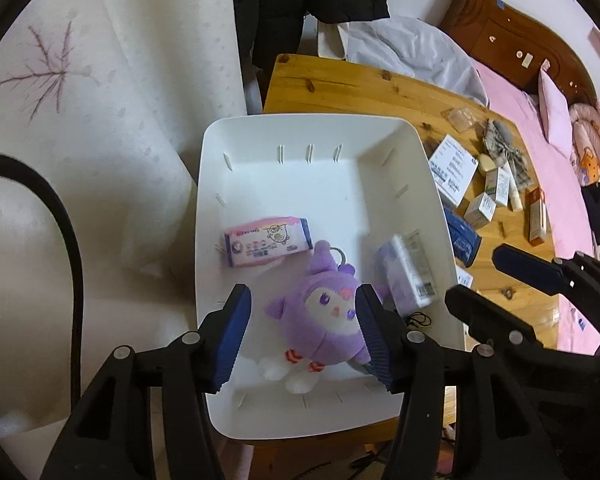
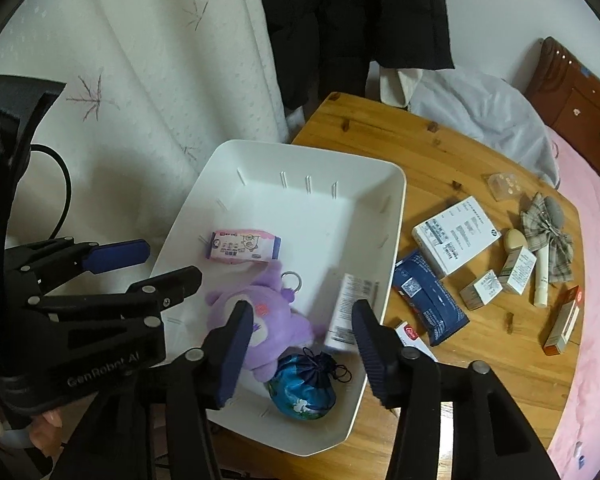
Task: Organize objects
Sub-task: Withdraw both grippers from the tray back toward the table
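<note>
A white bin stands on the left end of a wooden table. In it lie a pink wipes pack, a purple plush toy, a blurred white box and a blue drawstring pouch. My left gripper is open above the plush toy. My right gripper is open above the pouch and holds nothing.
On the table right of the bin lie a dark blue pack, a white printed box, several small boxes, a white tube, a plaid bow and an orange box. A pink bed lies beyond.
</note>
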`<state>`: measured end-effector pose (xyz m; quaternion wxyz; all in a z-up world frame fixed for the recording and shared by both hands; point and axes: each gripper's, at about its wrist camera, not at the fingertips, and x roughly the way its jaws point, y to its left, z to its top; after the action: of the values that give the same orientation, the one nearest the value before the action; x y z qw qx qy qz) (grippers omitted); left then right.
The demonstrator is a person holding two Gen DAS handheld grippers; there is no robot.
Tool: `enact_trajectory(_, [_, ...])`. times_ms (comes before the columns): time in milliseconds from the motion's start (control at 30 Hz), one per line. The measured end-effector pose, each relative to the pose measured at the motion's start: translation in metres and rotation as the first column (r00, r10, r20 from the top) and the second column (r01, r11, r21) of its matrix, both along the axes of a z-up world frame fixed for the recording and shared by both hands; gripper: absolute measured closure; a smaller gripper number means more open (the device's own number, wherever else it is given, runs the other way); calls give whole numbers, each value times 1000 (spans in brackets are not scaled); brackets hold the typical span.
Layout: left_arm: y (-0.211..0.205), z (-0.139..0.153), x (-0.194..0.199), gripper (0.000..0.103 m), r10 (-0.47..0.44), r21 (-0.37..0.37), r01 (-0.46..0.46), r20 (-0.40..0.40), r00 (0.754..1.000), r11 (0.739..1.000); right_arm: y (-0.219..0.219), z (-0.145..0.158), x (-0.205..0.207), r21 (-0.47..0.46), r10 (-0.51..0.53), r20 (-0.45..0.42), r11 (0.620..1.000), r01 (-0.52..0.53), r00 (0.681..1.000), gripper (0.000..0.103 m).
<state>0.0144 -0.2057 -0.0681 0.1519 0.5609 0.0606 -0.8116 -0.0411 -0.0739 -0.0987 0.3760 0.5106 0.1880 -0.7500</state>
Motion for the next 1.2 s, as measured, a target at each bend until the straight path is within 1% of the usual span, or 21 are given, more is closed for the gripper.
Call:
enact_trajectory(33, [0,2,0,44,30,11,-30,-4,1000,999,1,2,0,-3,-3,-6,1000,3,1000,49])
enact_trajectory(233, [6,14,-4,44,1,-10,-2,-32,999,1000,11,14,3,-23,-30,-56,999,28,998,49])
enact_trajectory(267, [7,16,-4,44,16,-6,-16,-39,999,1000,13,15,4,-28,-33,-61,999,32,998,49])
enact_trajectory(333, [10,20,-6,44,13,-3,-13,-50,999,1000,17,19,4,-32,-43,-76,999,41,996,49])
enact_trajectory(600, [25,35,-13,44,-38,-13,37,-86,996,999,38,35,4,-50,-101,-136,994,95,986,49])
enact_trajectory(733, [37,42,-20,44,-81,-30,78,-108,991,997,54,43,2,-63,-156,-168,987,148,973,44])
enact_trajectory(800, [44,44,-25,44,-106,-30,103,-115,988,994,61,47,1,-68,-182,-183,983,173,966,44])
enact_trajectory(900, [55,49,-34,44,-148,-32,145,-124,981,989,75,53,-1,-79,-231,-208,972,219,950,44])
enact_trajectory(1033, [74,57,-44,43,-209,-34,206,-146,967,978,98,65,-4,-104,-307,-258,951,290,916,43])
enact_trajectory(1133, [89,64,-51,43,-246,-36,243,-166,955,969,115,74,-8,-117,-353,-300,936,333,886,36])
enact_trajectory(1200, [99,68,-56,43,-262,-47,258,-179,948,965,127,78,-12,-111,-378,-324,926,361,868,36])
